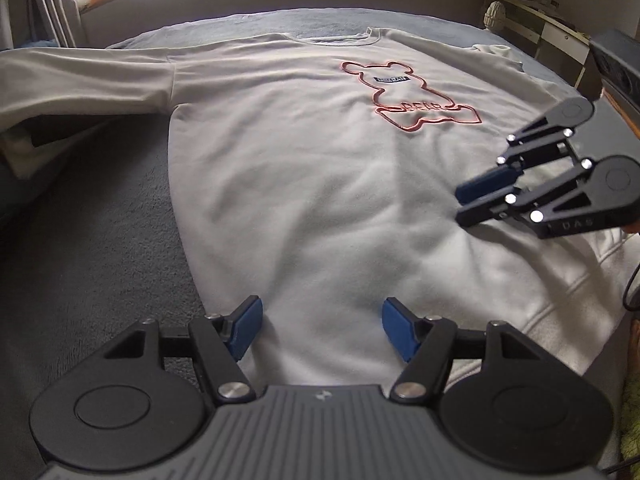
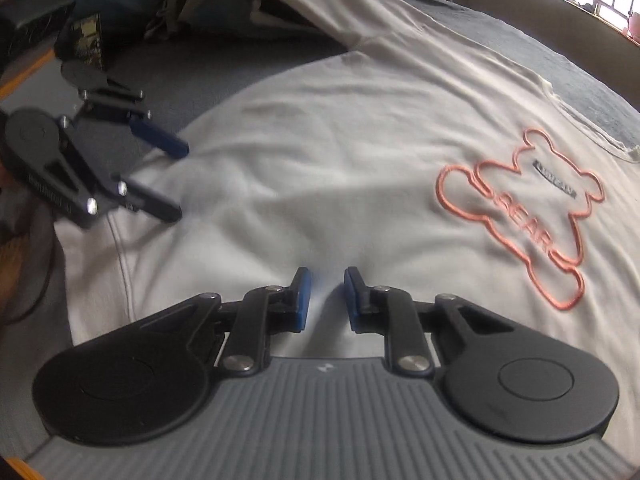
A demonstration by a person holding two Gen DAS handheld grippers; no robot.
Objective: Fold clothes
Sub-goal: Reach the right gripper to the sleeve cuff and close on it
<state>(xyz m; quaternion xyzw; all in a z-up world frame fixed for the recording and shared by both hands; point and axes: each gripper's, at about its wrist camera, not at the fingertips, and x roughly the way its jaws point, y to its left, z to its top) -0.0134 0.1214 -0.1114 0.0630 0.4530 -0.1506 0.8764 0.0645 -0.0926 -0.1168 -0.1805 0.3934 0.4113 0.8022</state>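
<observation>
- A pale sweatshirt (image 1: pixel 304 184) lies flat on a grey bed (image 1: pixel 92 240), long axis running from the hem at lower frame up to the collar.
- Left gripper (image 1: pixel 322 330) — fingers spread, nothing between them — hovers over the hem.
- Right gripper (image 2: pixel 323 298) — fingers narrowly parted, pinching nothing — sits right of frame, over the body.

A pale grey sweatshirt (image 1: pixel 304 184) bears an orange bear outline (image 1: pixel 404 98) on a blue-grey blanket (image 1: pixel 100 240).

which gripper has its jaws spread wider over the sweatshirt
The left gripper: its blue pads stand far apart, while the right gripper shows only a narrow gap.
</observation>
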